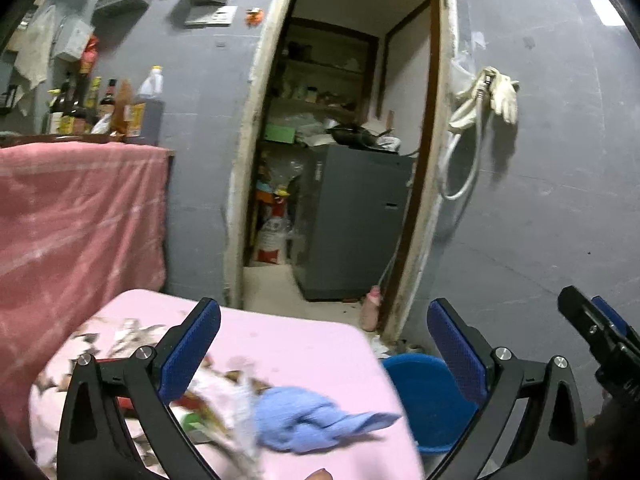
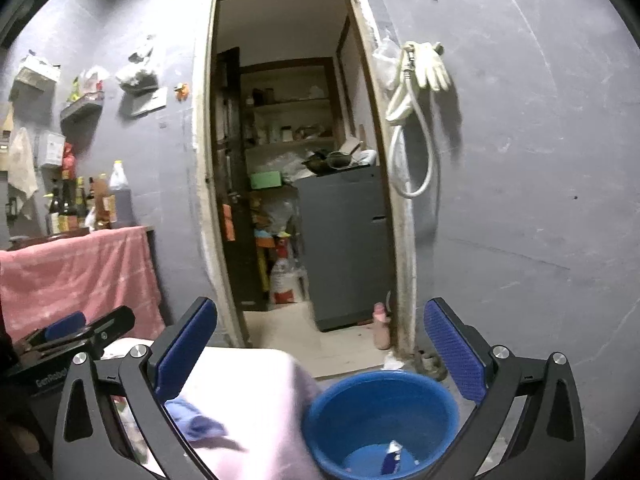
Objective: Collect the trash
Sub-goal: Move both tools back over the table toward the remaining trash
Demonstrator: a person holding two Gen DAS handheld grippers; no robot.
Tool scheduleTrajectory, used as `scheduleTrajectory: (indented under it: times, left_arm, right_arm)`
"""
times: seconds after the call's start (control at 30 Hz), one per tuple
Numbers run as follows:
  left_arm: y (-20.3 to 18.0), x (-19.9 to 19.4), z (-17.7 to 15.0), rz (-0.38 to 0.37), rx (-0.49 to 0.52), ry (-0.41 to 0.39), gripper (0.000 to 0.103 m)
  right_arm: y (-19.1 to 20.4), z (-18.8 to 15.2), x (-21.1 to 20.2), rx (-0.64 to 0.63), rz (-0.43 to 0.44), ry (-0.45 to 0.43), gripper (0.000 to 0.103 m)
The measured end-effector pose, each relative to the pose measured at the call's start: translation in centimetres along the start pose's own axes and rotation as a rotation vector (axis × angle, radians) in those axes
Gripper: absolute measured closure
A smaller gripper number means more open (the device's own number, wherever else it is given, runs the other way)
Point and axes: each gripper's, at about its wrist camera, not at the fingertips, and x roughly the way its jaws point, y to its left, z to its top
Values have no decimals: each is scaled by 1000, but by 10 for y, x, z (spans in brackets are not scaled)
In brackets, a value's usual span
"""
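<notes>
Both the left gripper (image 1: 324, 350) and right gripper (image 2: 320, 350) have jaws spread wide, holding nothing. The blue bucket (image 2: 320, 424) sits below the right jaws; scraps (image 1: 132, 334) and a blue cloth (image 1: 304, 420) lie under the left jaws on the pink counter (image 1: 304, 344) — reaching blind from this height could snag the cloth rather than trash.

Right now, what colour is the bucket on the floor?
Blue. The bucket shows best in the right wrist view.

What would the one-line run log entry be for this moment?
left gripper: open, empty | right gripper: open, empty | bucket: one wrapper inside | table: blue cloth, scraps remain
</notes>
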Motion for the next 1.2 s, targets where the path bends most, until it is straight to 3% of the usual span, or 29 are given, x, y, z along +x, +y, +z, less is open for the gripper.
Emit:
scheduleTrajectory:
  times: [0.23,0.53,1.03,1.2]
  left_arm:
    - [52,-24,-2,79,35,-9,2]
    - [119,-35,-26,193,29,54,2]
    - [191,-22,-62,176,17,201,2]
    - [200,-14,-64,131,9,236,2]
  right_arm:
    - [36,-11,-5,27,29,0,0]
    - [87,-40,9,-7,68,79,0]
    - [135,-83,21,-47,101,173,0]
    - [142,-89,26,-37,110,203,0]
